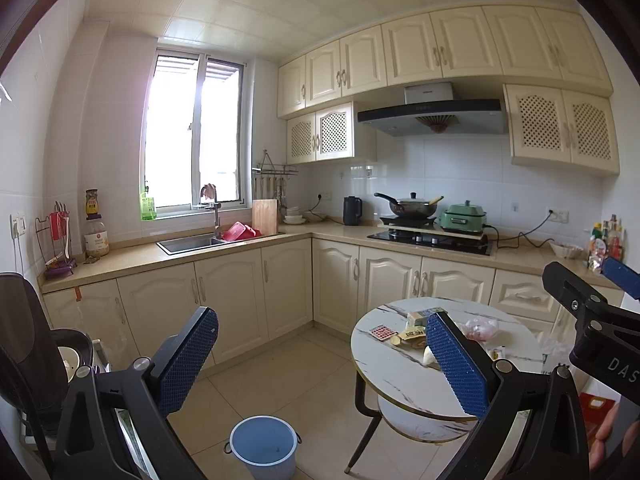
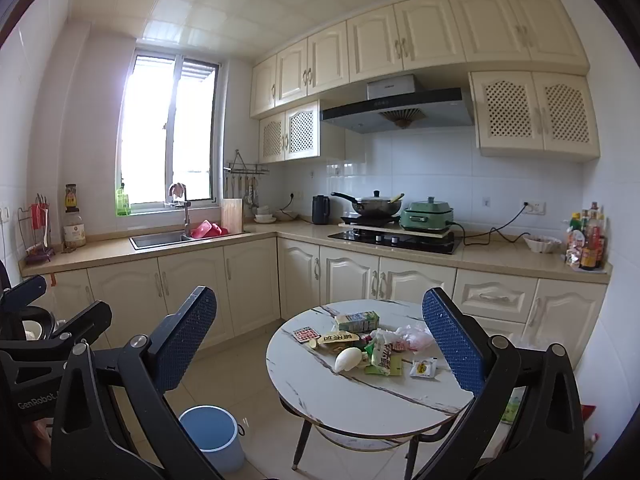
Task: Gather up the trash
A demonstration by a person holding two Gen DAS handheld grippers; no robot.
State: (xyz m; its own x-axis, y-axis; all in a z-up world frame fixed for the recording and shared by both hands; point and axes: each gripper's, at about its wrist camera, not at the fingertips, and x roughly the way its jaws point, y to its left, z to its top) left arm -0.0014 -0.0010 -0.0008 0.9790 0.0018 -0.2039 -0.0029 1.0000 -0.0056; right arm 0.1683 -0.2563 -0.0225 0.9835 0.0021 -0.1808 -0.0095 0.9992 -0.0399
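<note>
Trash lies in a heap on the round marble-top table (image 2: 400,392): a green carton (image 2: 357,321), a red-and-white packet (image 2: 306,334), a yellow snack wrapper (image 2: 340,338), a white egg-shaped piece (image 2: 347,359), green wrappers (image 2: 382,356), a pink plastic bag (image 2: 414,336) and a small yellow sachet (image 2: 423,369). A blue bucket (image 2: 212,436) stands on the floor left of the table. My right gripper (image 2: 319,294) is open, well short of the table. My left gripper (image 1: 320,316) is open too, above the bucket (image 1: 262,446), with the table (image 1: 380,360) to its right.
Cream kitchen cabinets (image 2: 240,280) run in an L behind the table, with a sink (image 2: 160,239) and a hob (image 2: 396,240) with pans. A black appliance (image 1: 28,352) stands at the far left. Tiled floor (image 1: 280,376) lies between bucket and cabinets.
</note>
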